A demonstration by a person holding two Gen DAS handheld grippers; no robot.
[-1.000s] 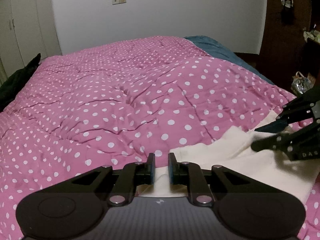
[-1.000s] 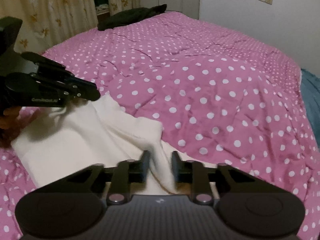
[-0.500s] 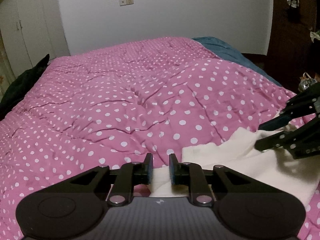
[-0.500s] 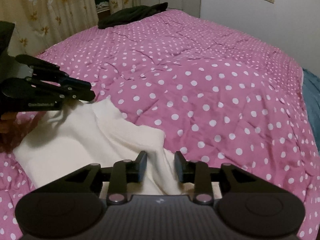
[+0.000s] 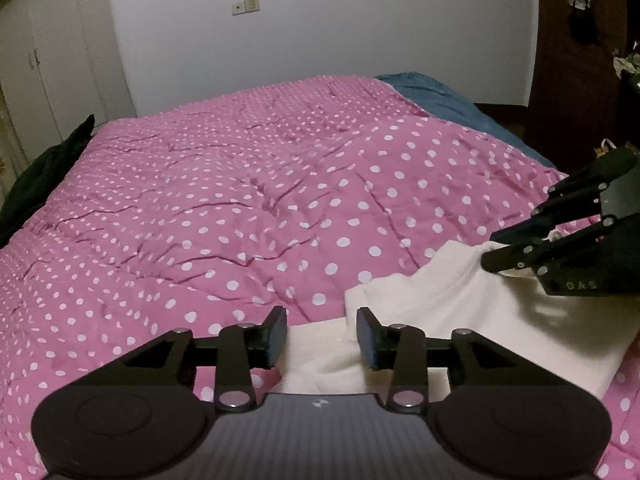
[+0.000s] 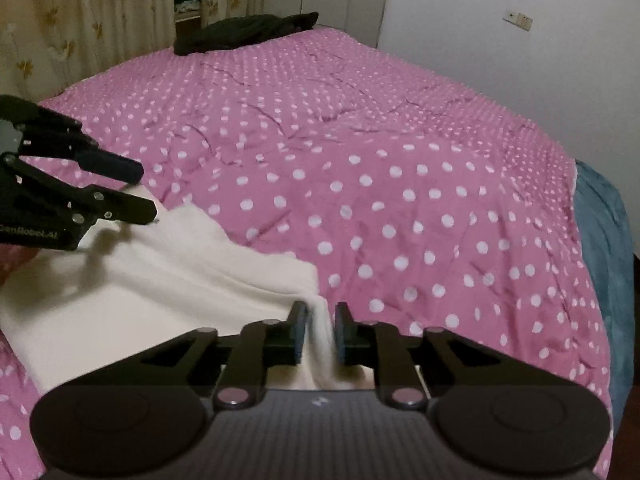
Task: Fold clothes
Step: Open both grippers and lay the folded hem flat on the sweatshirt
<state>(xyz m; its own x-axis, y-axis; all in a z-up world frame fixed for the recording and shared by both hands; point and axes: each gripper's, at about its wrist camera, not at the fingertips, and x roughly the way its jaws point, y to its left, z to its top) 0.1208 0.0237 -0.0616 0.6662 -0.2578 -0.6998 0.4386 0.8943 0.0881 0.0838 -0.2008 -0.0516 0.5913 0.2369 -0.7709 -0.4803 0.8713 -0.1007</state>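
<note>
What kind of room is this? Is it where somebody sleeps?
Most likely a bedroom. A big bed with a pink polka-dot quilt fills the view, flowery curtains hang behind it, and white cupboard doors stand by the wall. A cream garment lies on the quilt.

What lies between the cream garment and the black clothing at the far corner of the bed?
Only the pink polka-dot bedspread, bare between the cream garment and the black clothing, in the right wrist view.

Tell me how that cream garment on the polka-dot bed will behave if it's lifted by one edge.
The cream garment is probably floppy: it lies in soft folds and bunches between the closing right claw. It looks thick and fleecy, so likely easy to grip. On the quilt it may drag rather than slide.
</note>
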